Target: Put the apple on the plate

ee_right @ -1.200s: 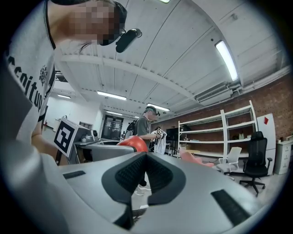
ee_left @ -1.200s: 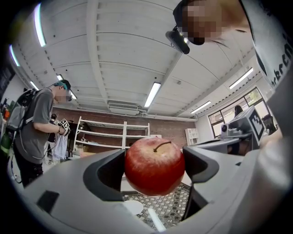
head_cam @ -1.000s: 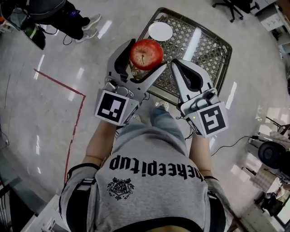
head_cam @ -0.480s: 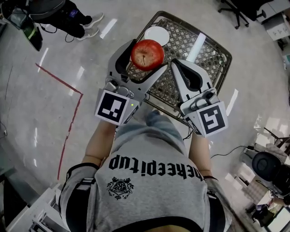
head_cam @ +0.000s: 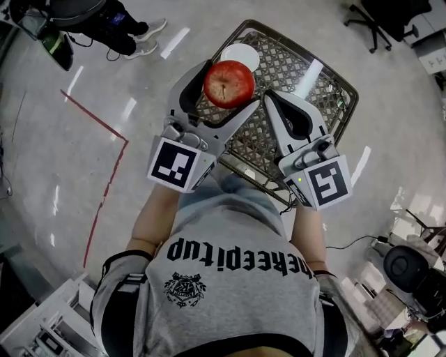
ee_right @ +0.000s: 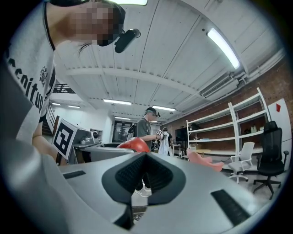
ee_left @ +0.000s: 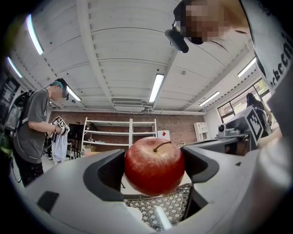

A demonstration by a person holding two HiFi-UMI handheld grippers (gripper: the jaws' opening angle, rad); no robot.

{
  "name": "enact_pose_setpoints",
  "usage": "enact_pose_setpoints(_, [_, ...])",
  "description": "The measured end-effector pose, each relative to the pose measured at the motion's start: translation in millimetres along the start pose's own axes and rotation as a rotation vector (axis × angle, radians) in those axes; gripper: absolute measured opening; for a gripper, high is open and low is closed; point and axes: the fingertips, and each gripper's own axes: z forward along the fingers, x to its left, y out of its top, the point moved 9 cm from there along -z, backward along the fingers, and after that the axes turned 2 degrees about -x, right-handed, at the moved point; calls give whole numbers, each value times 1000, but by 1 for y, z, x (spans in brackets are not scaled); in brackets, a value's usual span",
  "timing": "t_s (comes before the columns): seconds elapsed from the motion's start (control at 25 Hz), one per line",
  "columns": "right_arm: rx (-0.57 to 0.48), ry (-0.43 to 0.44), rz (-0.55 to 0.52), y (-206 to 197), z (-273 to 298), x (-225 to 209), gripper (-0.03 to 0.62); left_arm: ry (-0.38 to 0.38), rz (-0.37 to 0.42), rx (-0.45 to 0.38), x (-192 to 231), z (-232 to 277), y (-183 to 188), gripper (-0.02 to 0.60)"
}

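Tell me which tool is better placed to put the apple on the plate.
Left. The left tool holds the apple, near the plate in the head view. The right tool is shut and empty.

Looking down in the head view, the plate shows only as a white crescent at top centre. Its near edge is hidden behind the apple clamped in the left hand-held gripper. That one and the right hand-held gripper cover the near part of the mesh desk. A bystander at upper left is cut by the frame edge, with only legs and shoes showing. A chair at upper right is clipped too. In the right gripper view the apple is a mere red sliver left of centre.
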Motion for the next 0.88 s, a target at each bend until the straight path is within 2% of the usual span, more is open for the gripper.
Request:
enact_pose_setpoints(0.44, [-7,20,49,-13,10,-14,-3,21,5,80,5,5,-11,433])
enact_pose_setpoints(0.56, [-4,8,54,-16,12,-16,-2,24,-4,58,8,6,-15,433])
enact_pose_setpoints(0.88, [3,-42,81,-19,36,-23,-2,-17,-13,84,37,21,-21,433])
